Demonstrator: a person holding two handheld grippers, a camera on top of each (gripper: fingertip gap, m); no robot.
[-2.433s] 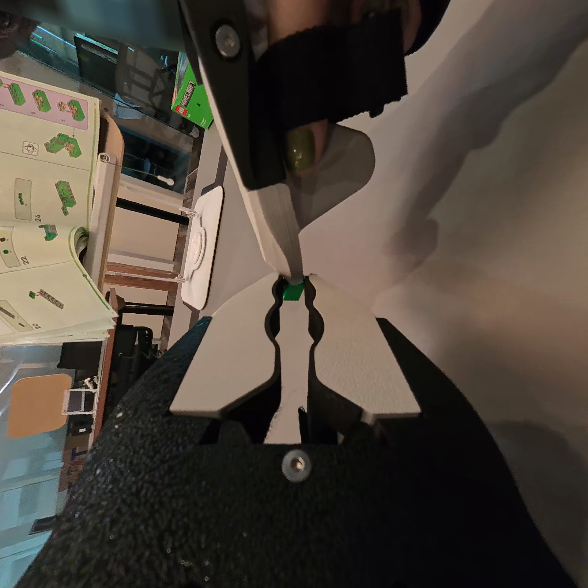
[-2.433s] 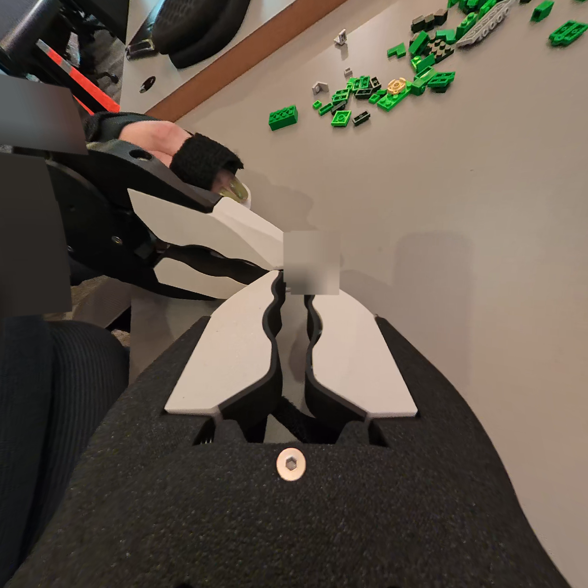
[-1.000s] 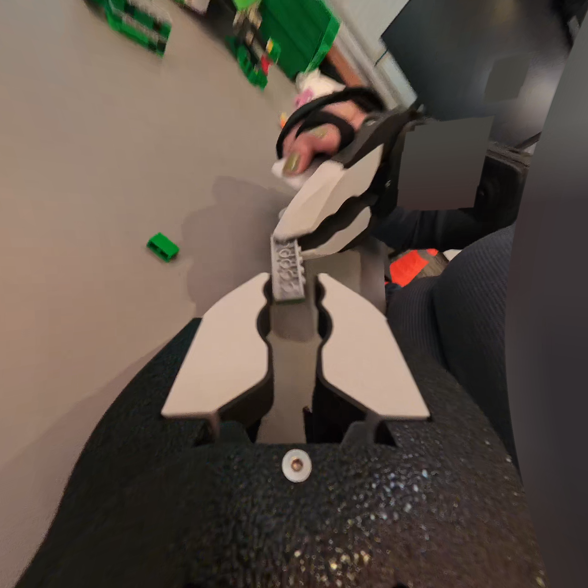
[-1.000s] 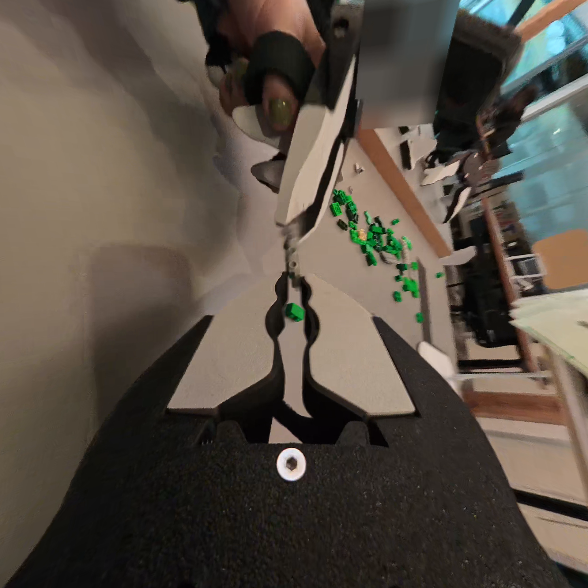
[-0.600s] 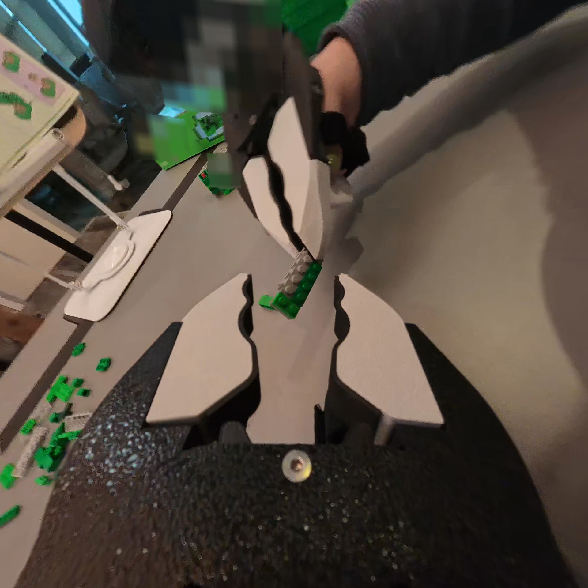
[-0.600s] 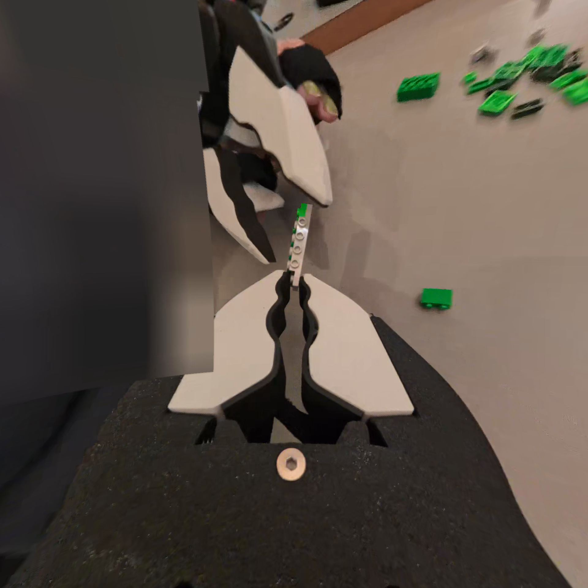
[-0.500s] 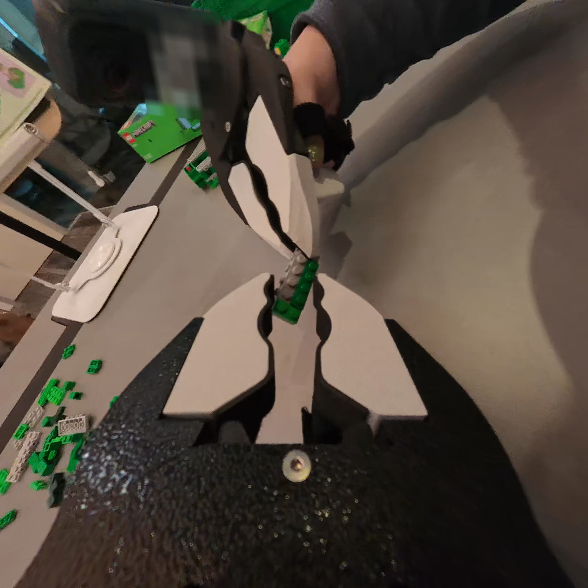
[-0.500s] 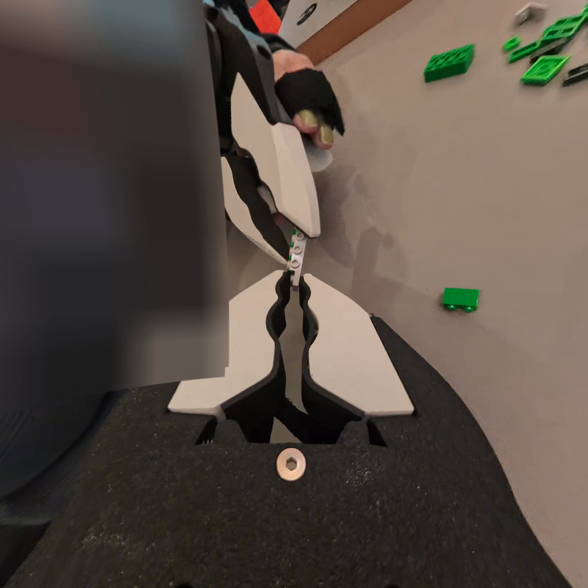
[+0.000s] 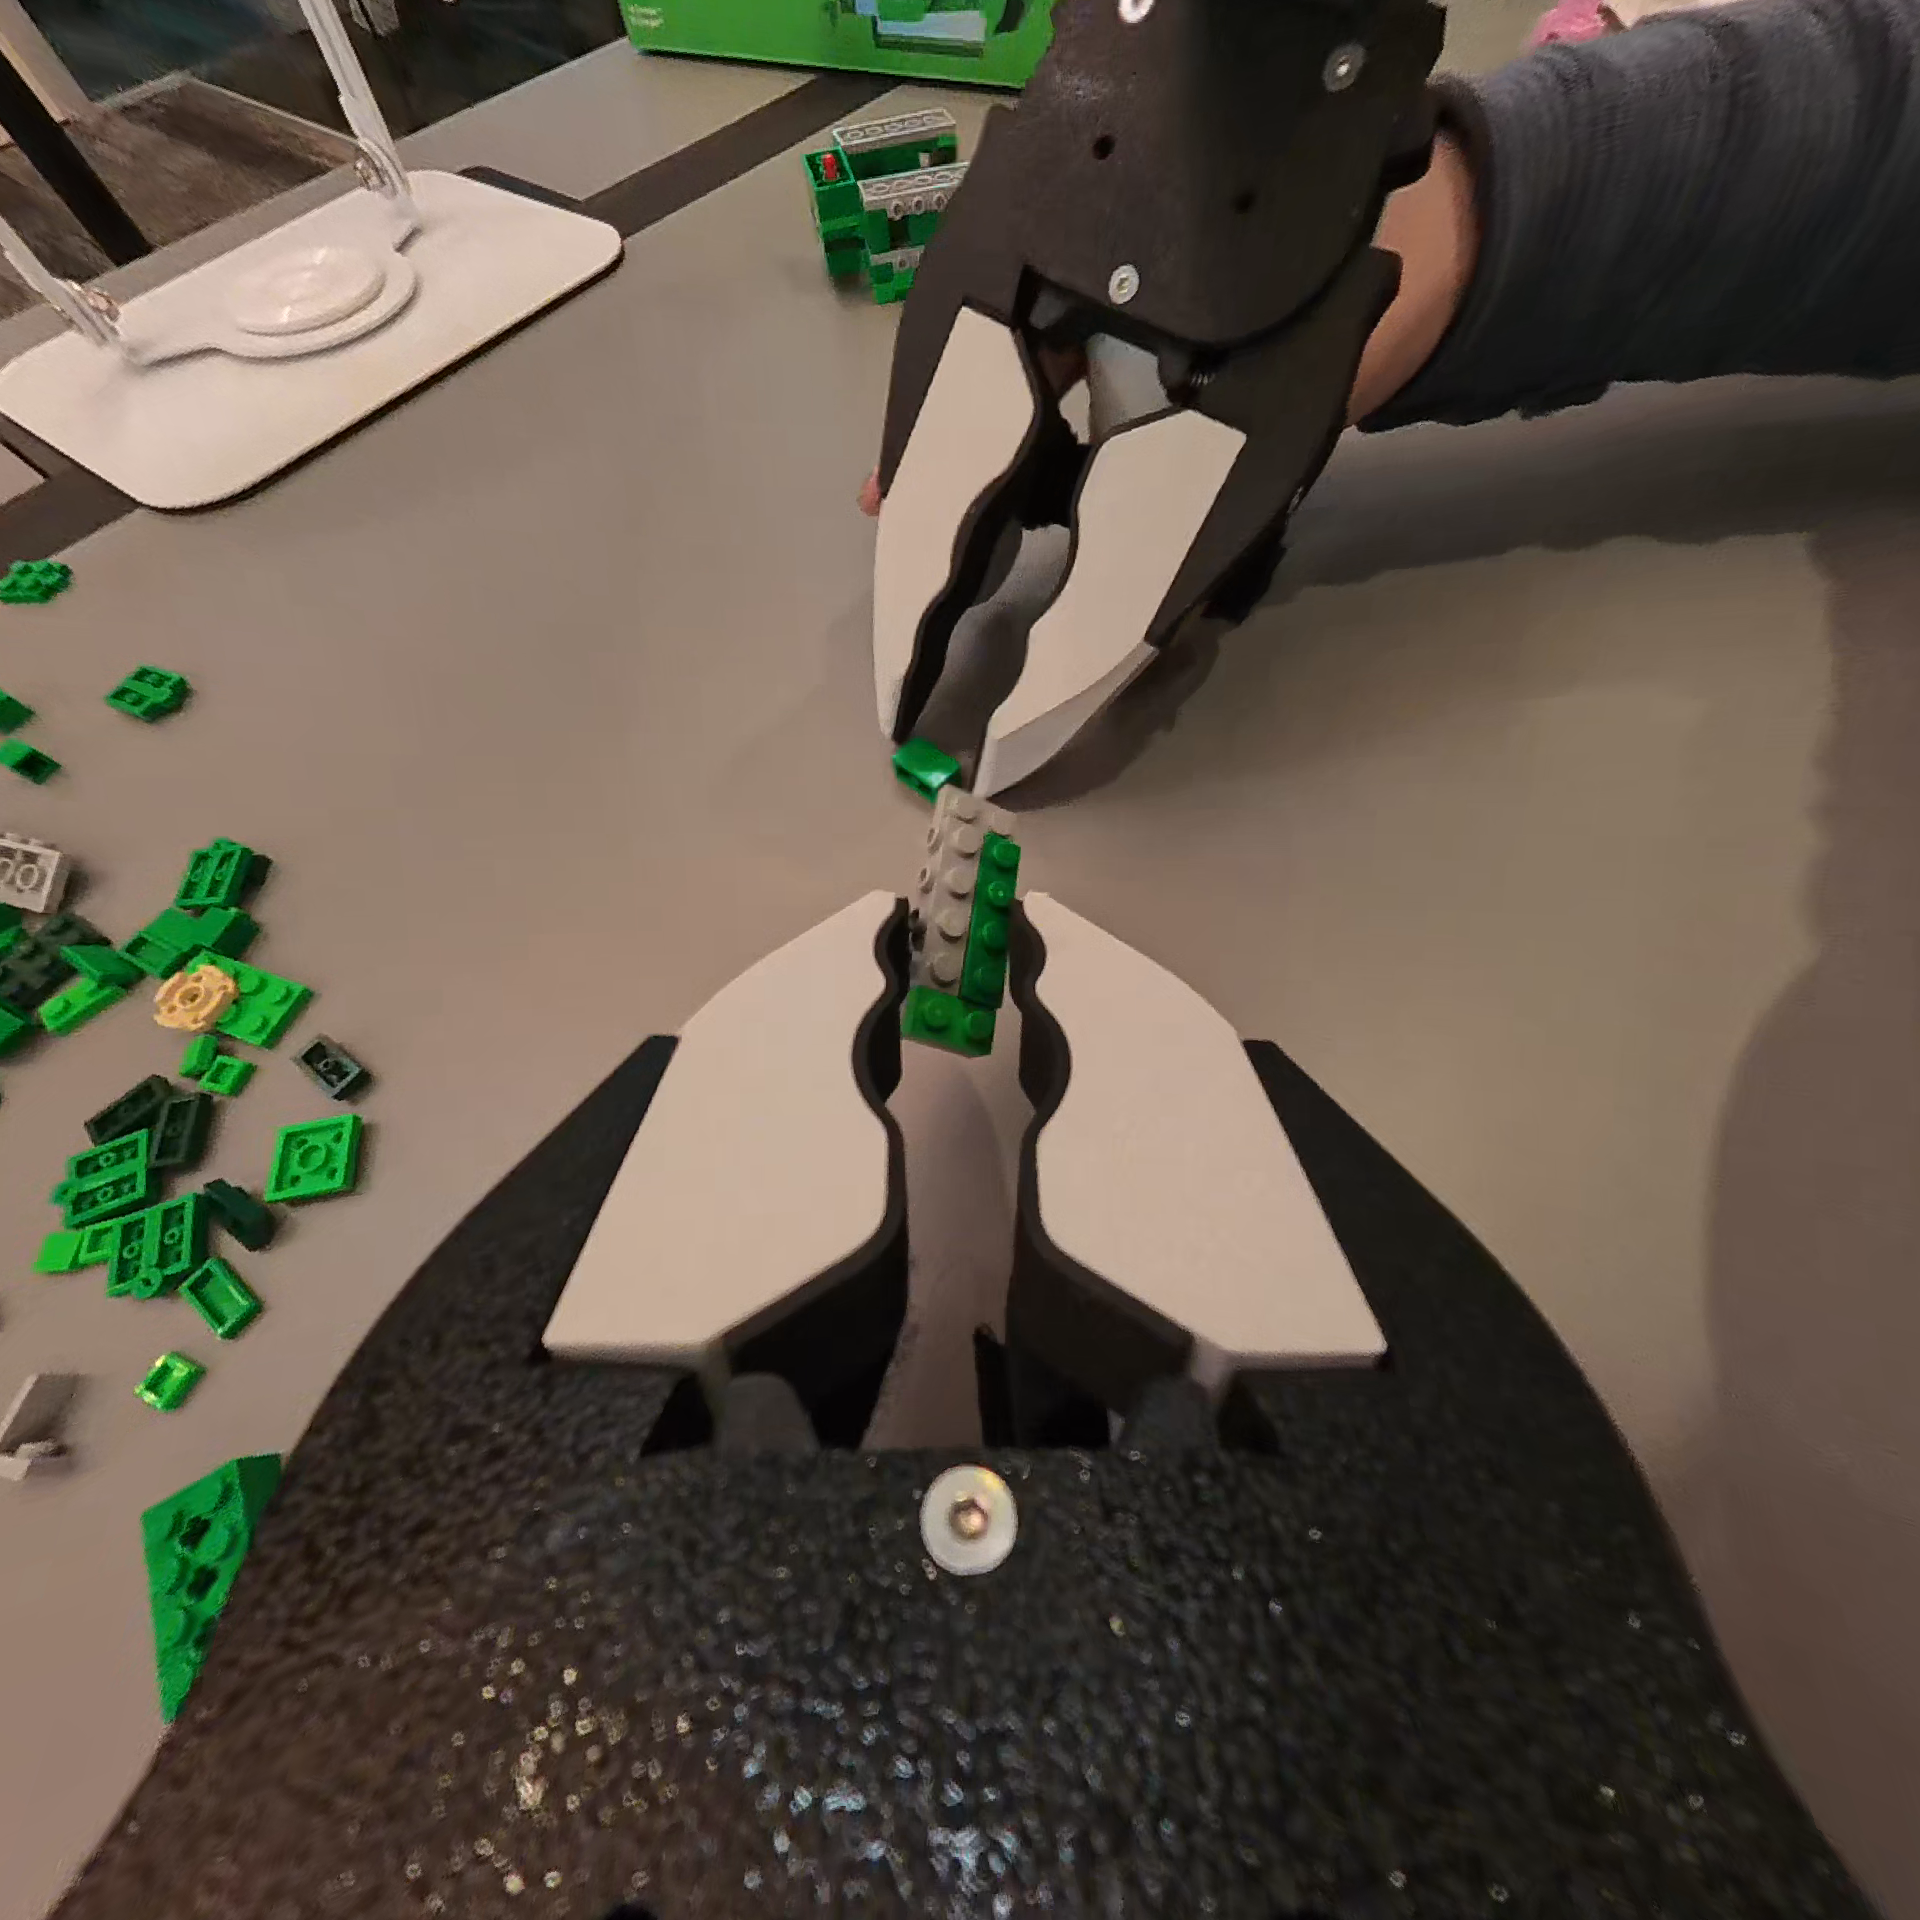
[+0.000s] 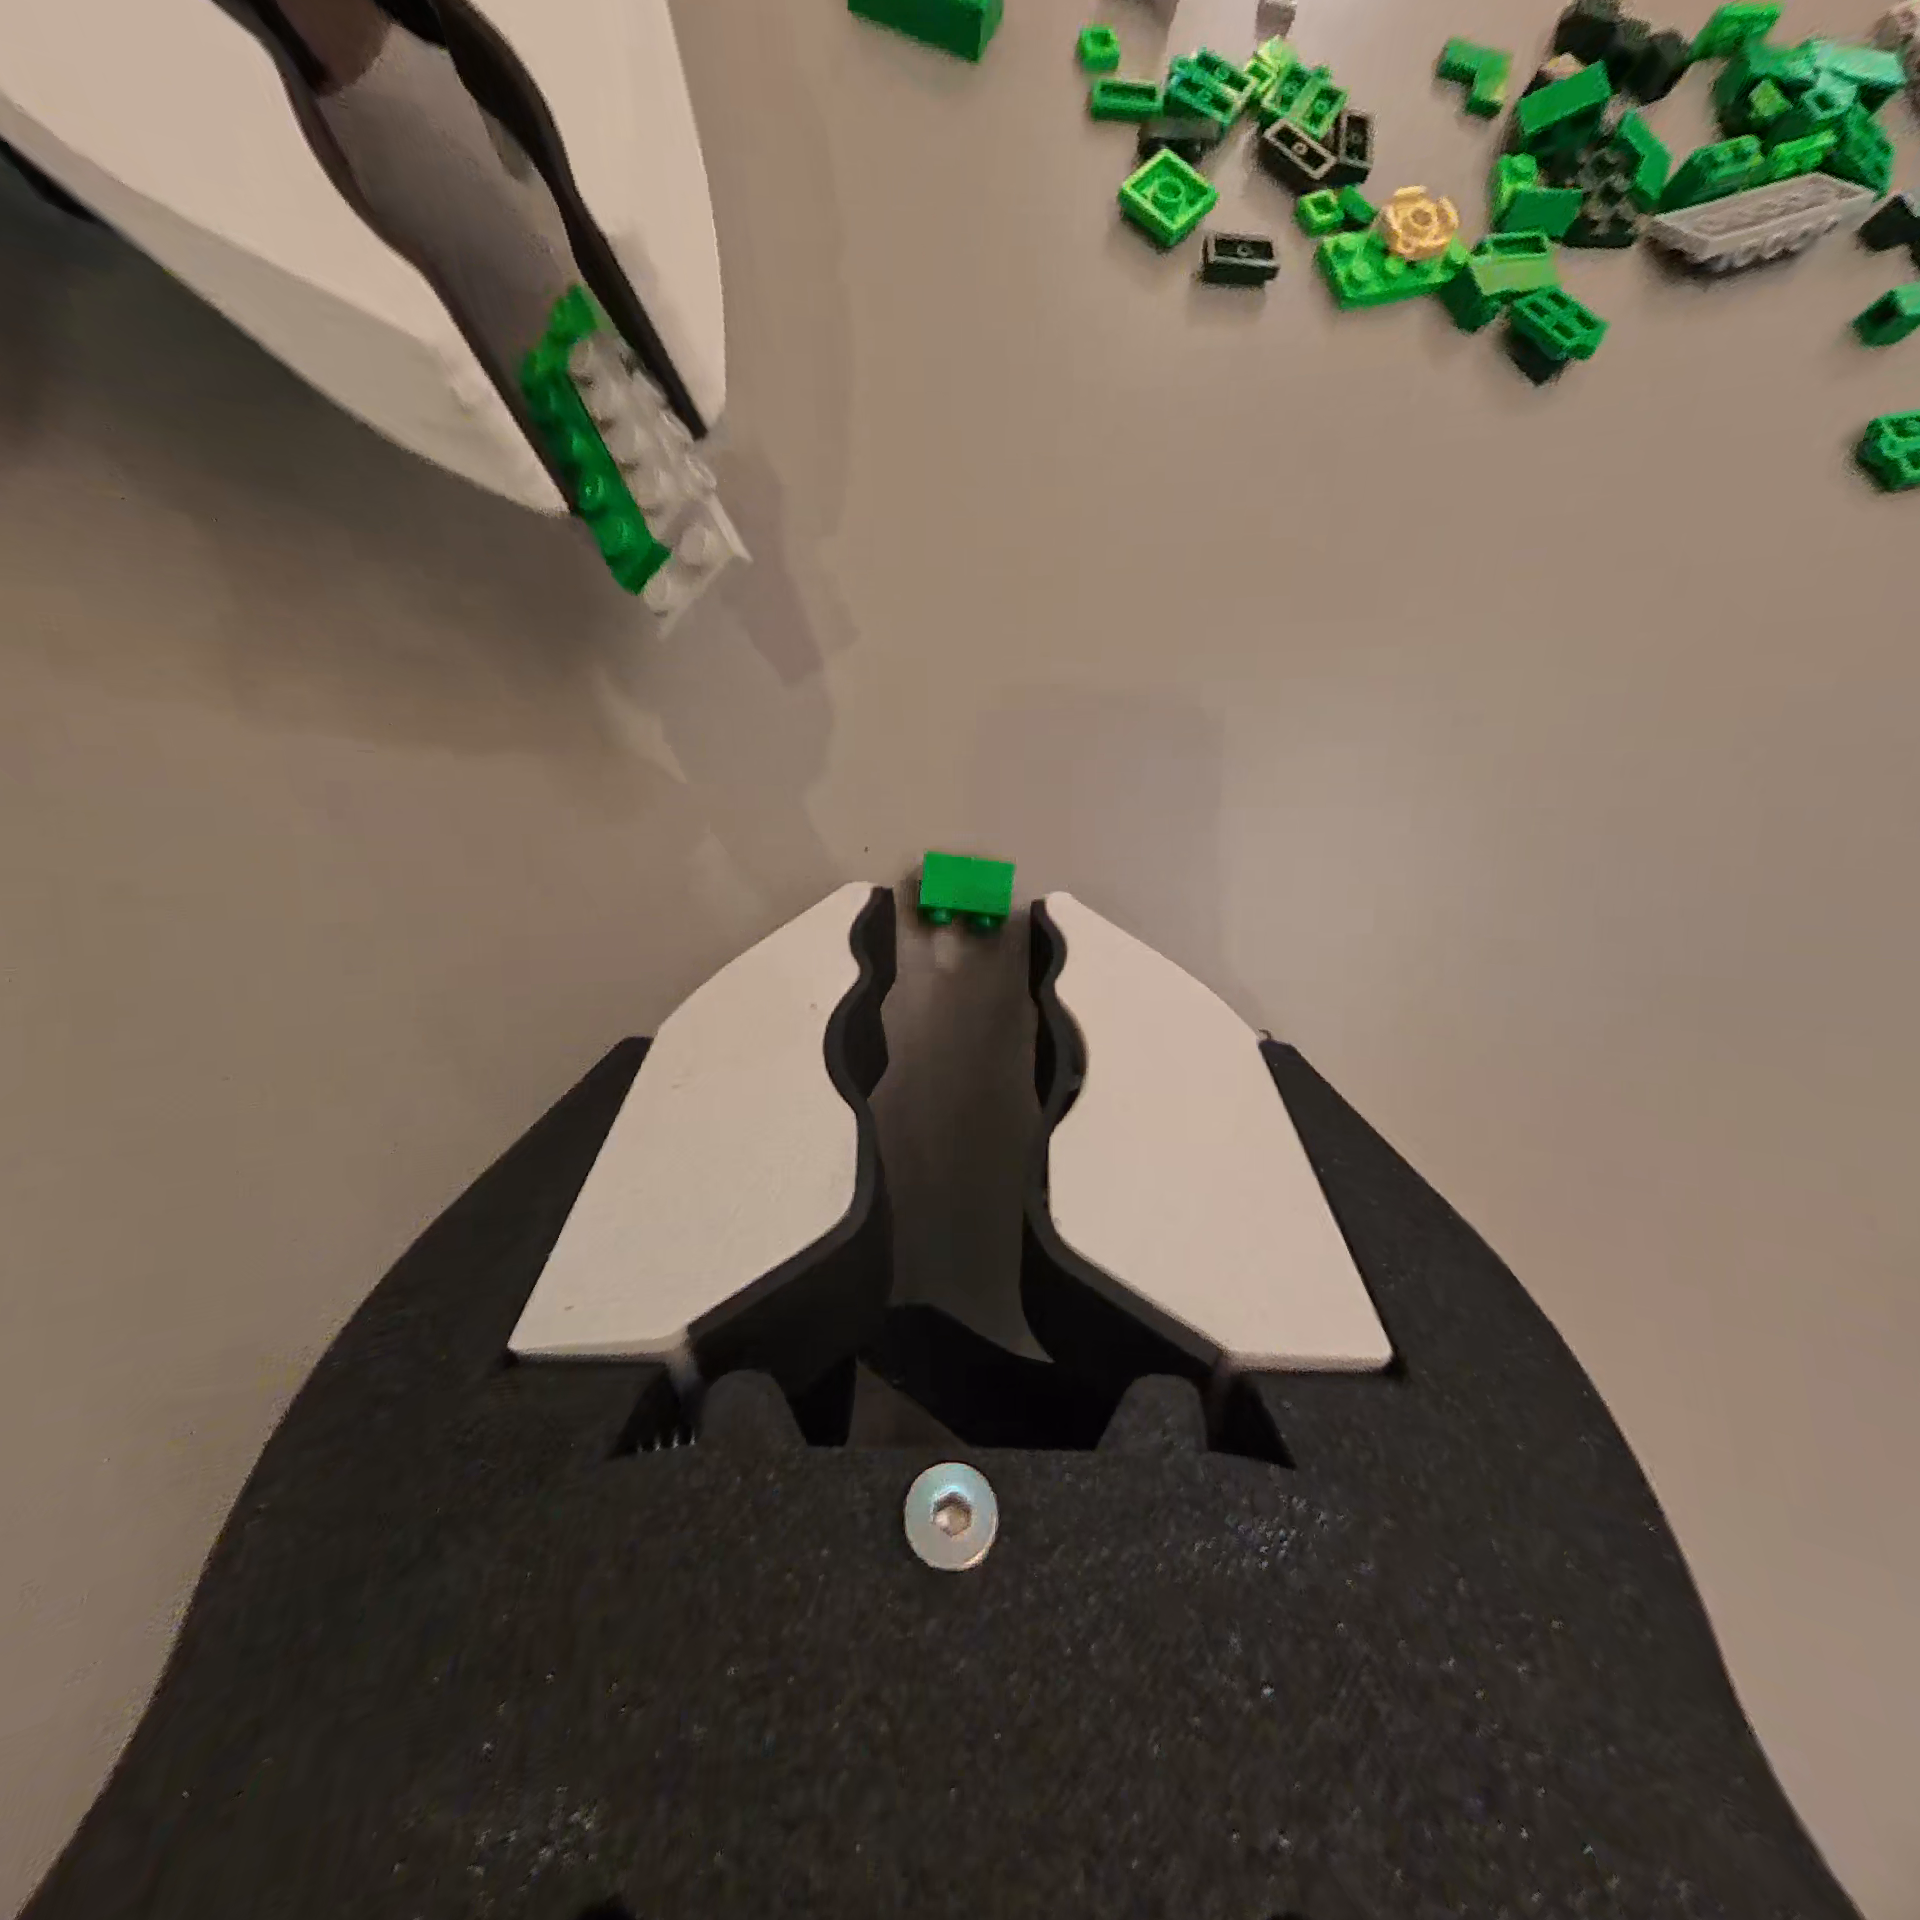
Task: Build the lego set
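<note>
Left gripper (image 9: 956, 920): black, rough-grained housing, widening toward camera; single silver screw set at centre. Two pale grey flat fingers (image 9: 758, 1143) edged in black, inner edges wavy.

Right gripper (image 10: 961, 904): same build, matte black body, one silver hex screw, pale fingers (image 10: 1184, 1164) with scalloped black inner edges. Seen from left wrist view: tapered black shell dotted with small silver screws. Dark grey knitted sleeve (image 9: 1662, 197) worn behind it.

Office or lab-like room: grey worktop (image 9: 540, 644) with loose lego bricks (image 9: 156, 1091), green set box (image 9: 831, 36), white stand base (image 9: 312, 343) with clear acrylic legs.
</note>
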